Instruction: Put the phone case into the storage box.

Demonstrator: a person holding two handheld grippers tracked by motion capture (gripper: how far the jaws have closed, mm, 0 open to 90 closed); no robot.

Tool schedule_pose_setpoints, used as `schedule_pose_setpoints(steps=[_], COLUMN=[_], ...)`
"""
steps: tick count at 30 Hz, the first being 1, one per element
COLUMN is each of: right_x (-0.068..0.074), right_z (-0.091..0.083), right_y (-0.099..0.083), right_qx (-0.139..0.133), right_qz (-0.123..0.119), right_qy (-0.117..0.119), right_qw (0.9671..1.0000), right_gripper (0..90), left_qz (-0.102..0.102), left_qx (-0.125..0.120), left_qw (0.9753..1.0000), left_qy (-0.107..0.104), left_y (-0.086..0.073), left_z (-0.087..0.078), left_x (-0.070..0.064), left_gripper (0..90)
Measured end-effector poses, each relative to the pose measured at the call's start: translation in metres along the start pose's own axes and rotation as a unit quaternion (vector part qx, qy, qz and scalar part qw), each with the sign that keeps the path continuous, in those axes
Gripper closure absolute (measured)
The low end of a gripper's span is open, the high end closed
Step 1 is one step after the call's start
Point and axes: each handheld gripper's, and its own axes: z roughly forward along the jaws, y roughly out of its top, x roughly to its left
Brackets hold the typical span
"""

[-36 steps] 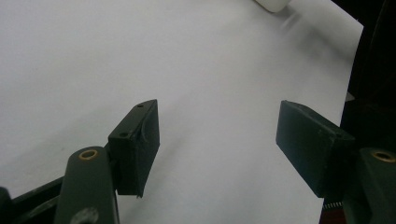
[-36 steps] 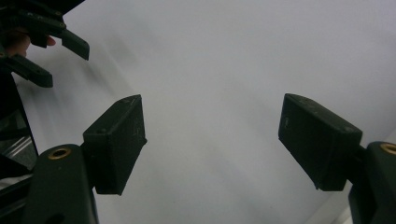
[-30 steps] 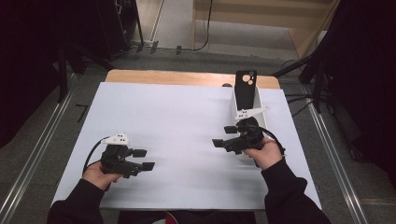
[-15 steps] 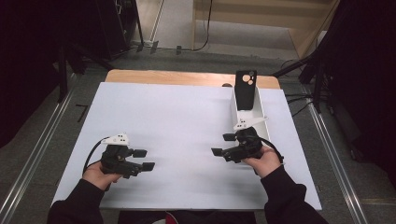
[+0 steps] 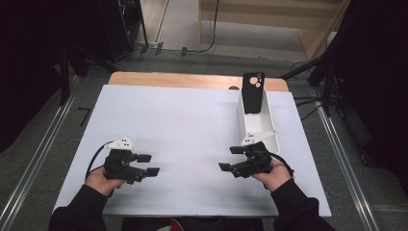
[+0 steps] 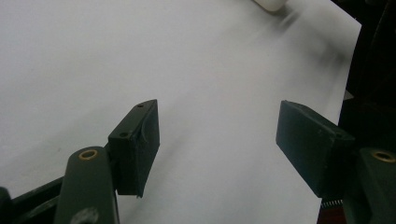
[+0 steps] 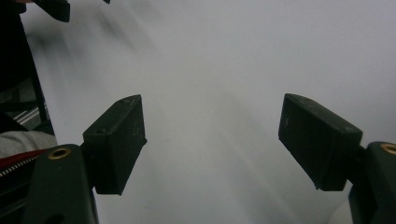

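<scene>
Left gripper [image 5: 148, 164], right gripper [image 5: 230, 159] gaping, empty; phone case [image 5: 253, 93] foot hidden inside tray [image 5: 269, 122].

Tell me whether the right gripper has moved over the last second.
Yes. The right gripper has drawn back toward the person, away from the white tray.

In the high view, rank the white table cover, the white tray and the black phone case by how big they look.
1. white table cover
2. white tray
3. black phone case, which stands farther from the camera, leaning in the tray's far end
</scene>
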Motion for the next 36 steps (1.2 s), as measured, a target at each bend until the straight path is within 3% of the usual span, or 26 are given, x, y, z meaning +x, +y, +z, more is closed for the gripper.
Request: schedule_pose_setpoints(steps=[7,11,16,32,36], right_x=[0.005,0.006,0.01,0.001,-0.002], right_z=[0.0,-0.001,-0.002,-0.013,-0.018], right_y=[-0.012,-0.017,-0.023,-0.057,-0.063], right_qx=[0.01,0.006,0.018,0.03,0.023], right_qz=[-0.003,-0.018,-0.012,0.0,-0.004], right_qy=[0.003,-0.001,0.01,-0.012,-0.02], right_qw=[0.9999,0.9998,0.9997,0.9995,0.9995], right_gripper=[21.3,21.3,21.2,20.9,20.8], left_qz=[0.0,0.001,0.0,0.005,0.006], left_qx=[-0.001,-0.002,-0.001,0.0,0.0], left_qw=[1.0,1.0,1.0,1.0,1.0], left_qy=[-0.002,-0.002,-0.001,-0.003,-0.003], left_y=[0.0,0.0,0.0,-0.004,-0.005], left_z=[0.0,0.0,0.001,-0.002,-0.004], left_x=[0.0,-0.001,-0.002,-0.006,-0.006], left_gripper=[29.7,29.7,29.7,29.7,29.7])
